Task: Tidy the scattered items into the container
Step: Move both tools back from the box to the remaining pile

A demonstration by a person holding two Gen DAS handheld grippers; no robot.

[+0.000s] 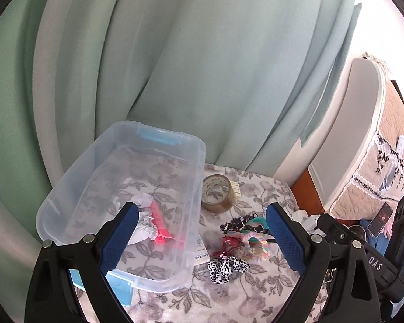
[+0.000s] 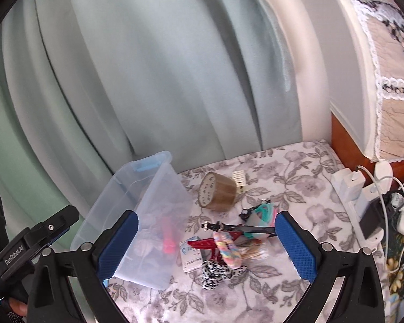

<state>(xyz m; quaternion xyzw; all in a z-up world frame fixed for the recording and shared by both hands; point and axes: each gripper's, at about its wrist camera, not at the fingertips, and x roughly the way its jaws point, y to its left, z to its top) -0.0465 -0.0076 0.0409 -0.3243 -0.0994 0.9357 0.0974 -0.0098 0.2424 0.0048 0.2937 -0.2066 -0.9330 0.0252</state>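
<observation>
Reading "GenRobot.AI" on the left gripper (image 2: pixel 16 255) (right gripper (image 1: pixel 377 262) shows "DAS").

free: container (image 1: pixel 99 188) open-topped, reachable from above | obstacle: tape roll (image 1: pixel 219 193) just right of its far wall | obstacle: accessory pile (image 2: pixel 229 245) near-right, beside container | free: floral bed cover (image 2: pixel 296 177) far right | obstacle: curtain (image 1: pixel 188 67) behind

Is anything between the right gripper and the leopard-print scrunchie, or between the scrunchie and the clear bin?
Nothing visible blocks the right gripper: it is open above the pile, and the leopard-print scrunchie lies exposed at the near edge. Toward the clear bin, only the bin's own wall stands between, so the scrunchie would need lifting over the rim.
</observation>
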